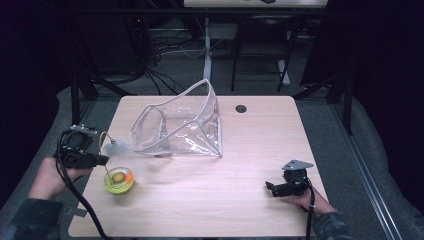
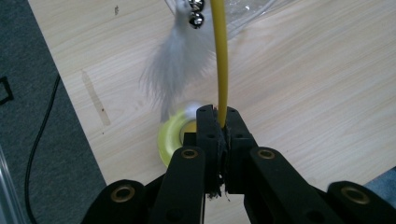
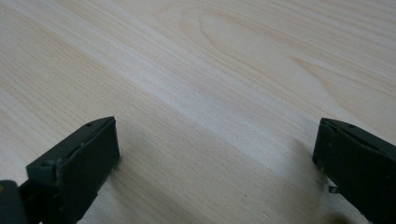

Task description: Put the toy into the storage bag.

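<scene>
one table (image 1: pixel 210 195) | one clear plastic bag (image 1: pixel 180 125) lying near its far middle | two claws: left claw (image 2: pixel 218 122) clamped on one yellow wand (image 2: pixel 220 60), right claw (image 3: pixel 215 154) wide apart over bare wood | one yellow-green ring toy (image 1: pixel 118 180) at the table's front left | left gripper view adds one white feather (image 2: pixel 180 63), two small bells (image 2: pixel 197 13)

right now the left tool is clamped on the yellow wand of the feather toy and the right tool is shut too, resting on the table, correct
Not quite. The left tool is indeed clamped on the yellow wand of the feather toy, but the right tool is open, not shut. The right gripper view shows its two jaws standing wide apart with bare table between them.
</scene>
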`<state>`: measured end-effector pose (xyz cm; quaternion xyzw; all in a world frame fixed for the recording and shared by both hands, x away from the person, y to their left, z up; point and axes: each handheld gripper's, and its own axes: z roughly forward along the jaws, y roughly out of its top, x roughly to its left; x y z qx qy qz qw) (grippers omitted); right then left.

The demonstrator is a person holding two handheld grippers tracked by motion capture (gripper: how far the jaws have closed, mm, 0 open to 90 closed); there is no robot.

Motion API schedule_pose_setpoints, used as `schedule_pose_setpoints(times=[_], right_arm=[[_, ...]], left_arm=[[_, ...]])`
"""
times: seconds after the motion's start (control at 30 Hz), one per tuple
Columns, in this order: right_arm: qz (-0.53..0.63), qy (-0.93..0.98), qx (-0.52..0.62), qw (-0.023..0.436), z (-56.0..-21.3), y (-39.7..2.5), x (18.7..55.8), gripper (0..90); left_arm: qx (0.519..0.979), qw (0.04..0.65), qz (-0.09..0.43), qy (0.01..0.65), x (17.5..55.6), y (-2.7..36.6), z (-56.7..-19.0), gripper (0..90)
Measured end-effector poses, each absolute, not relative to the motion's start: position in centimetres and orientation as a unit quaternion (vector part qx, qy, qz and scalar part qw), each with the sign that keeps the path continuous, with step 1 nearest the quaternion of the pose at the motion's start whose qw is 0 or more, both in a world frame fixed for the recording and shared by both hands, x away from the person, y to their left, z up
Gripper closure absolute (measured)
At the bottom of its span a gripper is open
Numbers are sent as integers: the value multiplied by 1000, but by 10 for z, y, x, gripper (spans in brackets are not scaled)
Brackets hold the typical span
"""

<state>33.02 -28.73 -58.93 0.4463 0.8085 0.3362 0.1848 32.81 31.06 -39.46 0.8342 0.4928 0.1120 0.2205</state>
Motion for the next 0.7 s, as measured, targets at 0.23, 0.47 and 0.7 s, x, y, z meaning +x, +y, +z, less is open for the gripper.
schedule_pose_setpoints(times=[0.23,0.47,0.7], right_arm=[[336,809,446,185,-589,-287,330,0],[336,809,446,185,-589,-287,330,0],[336,809,446,185,-589,-287,330,0]], left_arm=[[837,216,117,489,331,314,-385,880],[836,213,121,491,337,316,-377,880],[838,205,128,490,343,319,-370,880]])
